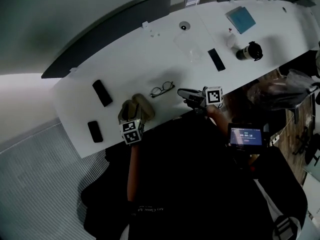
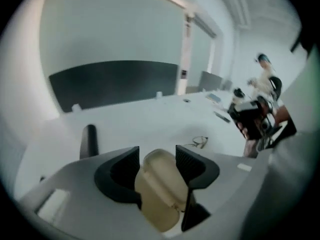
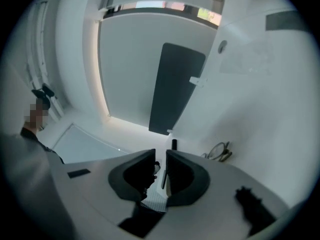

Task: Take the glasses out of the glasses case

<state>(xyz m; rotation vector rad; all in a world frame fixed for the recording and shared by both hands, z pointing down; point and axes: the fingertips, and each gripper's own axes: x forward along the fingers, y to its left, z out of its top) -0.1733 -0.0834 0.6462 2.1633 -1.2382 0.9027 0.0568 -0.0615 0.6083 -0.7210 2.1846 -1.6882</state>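
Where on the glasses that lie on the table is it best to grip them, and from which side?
Probably at the bridge between the two round lenses of the glasses, coming from above with the right gripper, which is nearest. They lie low on the table and the frame is thin; the bridge is central and spares the lenses.

White table: glasses, beige case, black slabs.
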